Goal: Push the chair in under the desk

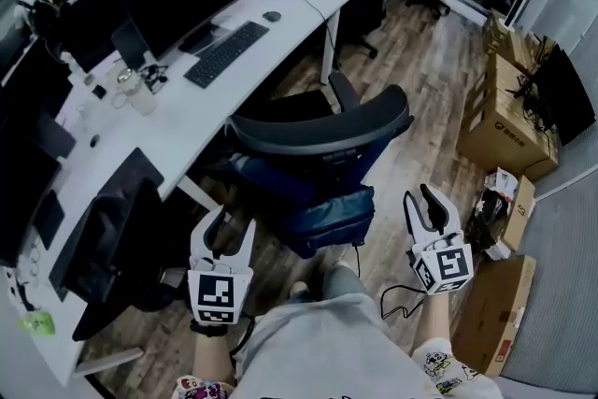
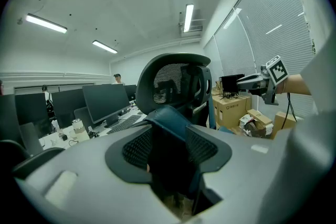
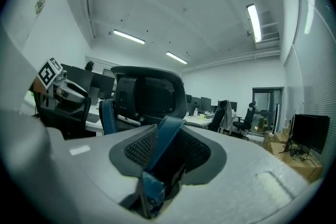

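Floor: chair out from desk; box print illegible.

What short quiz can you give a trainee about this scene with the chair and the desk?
1. True or false: the chair is already pushed in fully under the desk.
2. Which thing lies on the desk? A keyboard; B cardboard box; C the chair.
3. Fill in: the jaws of the left gripper and of the right gripper stand ____.
Key: 1 false; 2 A; 3 apart.
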A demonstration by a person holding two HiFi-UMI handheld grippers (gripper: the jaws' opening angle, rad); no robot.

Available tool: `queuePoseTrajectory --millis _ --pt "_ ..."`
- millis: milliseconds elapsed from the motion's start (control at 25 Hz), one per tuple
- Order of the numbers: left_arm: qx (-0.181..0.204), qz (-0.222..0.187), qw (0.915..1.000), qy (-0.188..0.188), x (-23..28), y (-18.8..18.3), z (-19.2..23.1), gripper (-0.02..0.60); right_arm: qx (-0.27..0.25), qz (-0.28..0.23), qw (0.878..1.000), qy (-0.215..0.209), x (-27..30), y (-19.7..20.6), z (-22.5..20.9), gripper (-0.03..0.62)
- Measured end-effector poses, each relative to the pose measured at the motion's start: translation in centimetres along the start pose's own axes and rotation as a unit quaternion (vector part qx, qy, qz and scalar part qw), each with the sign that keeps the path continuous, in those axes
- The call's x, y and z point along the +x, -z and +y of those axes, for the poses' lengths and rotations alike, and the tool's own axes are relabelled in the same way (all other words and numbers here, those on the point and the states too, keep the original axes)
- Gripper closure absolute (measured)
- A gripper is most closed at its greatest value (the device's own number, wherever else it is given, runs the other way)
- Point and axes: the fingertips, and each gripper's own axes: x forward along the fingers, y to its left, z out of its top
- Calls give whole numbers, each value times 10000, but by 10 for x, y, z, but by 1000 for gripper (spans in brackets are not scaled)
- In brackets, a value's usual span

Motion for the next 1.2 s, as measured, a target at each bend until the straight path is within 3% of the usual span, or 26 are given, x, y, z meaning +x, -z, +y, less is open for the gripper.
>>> queuePoseTrajectory --millis 280,800,1200 --pt "245 151 9994 -165 19 -6 2 338 -33 -52 9993 -369 23 -3 -23 427" --pt "885 437 9950 -180 53 -6 28 249 -628 70 9896 -1296 86 0 -50 342" --pt "1801 893 9796 37 69 13 39 218 -1323 218 9712 -1968 114 14 -55 273"
